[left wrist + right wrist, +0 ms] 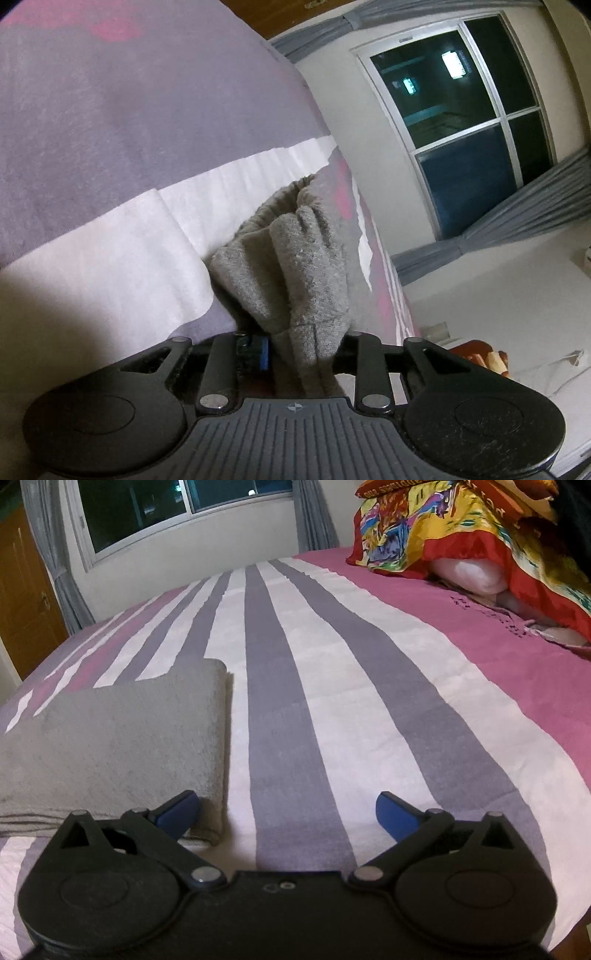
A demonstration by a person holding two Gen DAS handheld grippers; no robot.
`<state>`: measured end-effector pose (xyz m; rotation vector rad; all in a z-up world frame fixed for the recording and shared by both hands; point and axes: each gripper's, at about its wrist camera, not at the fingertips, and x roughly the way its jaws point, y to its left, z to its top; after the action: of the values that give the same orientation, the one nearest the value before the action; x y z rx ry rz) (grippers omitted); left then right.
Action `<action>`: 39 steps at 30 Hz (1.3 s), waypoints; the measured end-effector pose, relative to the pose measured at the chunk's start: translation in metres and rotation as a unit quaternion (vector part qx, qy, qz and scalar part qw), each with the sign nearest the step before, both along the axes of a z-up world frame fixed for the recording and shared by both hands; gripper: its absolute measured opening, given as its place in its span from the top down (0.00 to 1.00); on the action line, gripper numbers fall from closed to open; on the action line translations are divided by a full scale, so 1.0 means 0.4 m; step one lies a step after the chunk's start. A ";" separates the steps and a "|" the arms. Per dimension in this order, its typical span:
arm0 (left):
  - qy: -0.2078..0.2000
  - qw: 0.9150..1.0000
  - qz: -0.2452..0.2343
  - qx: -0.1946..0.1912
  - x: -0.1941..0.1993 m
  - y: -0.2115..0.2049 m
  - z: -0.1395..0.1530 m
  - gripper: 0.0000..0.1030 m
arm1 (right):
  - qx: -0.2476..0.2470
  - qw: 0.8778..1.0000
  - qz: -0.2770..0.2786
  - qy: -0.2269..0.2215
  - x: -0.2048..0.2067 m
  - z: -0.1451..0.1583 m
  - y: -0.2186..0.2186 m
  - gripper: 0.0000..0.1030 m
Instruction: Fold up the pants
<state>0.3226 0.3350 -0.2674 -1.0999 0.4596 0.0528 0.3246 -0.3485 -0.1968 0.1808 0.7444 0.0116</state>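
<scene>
The pants (110, 746) lie on the bed (332, 686) as a flat multi-layer stack, largely folded by my judgement, with my left fingers (306, 347) clamped on one bunched end and my right fingers (288, 812) spread open, empty, beside the stack's near corner.

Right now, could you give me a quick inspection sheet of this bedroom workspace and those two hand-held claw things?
Surface: bed with a striped bedspread, white, grey and pink, mostly smooth.
Job's things: grey pants lie folded flat near the bed's edge; one bunched part is lifted.
Clutter: colourful cloth draped over white pillows at the far corner.
Grippers: left gripper shut on the pants; right gripper open, its fingers apart, one blue pad beside the folded stack.
Cables: nothing seen.
Surroundings: dark window, grey curtains, wooden door.
</scene>
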 end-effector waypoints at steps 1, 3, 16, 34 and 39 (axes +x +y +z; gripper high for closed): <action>0.003 1.000 0.000 0.001 0.001 0.000 0.004 0.73 | 0.002 1.000 0.001 -0.001 -0.001 0.001 -0.003 0.00; 0.010 1.000 0.003 0.005 -0.001 -0.002 0.019 0.73 | -0.008 1.000 -0.012 -0.025 -0.019 0.017 -0.013 0.00; -0.080 0.974 -0.116 0.177 0.100 -0.278 0.414 0.73 | 0.039 0.990 -0.122 -0.055 -0.088 0.024 -0.152 0.00; -0.053 0.868 -0.355 0.342 0.244 -0.968 0.441 0.73 | 0.022 0.987 -0.151 -0.052 -0.104 0.024 -0.185 0.00; -0.034 0.835 -0.400 0.377 0.262 -1.074 0.386 0.73 | 0.015 0.988 -0.143 -0.046 -0.094 0.022 -0.176 0.00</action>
<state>0.4272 -0.0946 -0.1130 -0.0721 0.7236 -0.5098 0.2870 -0.4189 -0.1880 0.3136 0.6213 -0.2409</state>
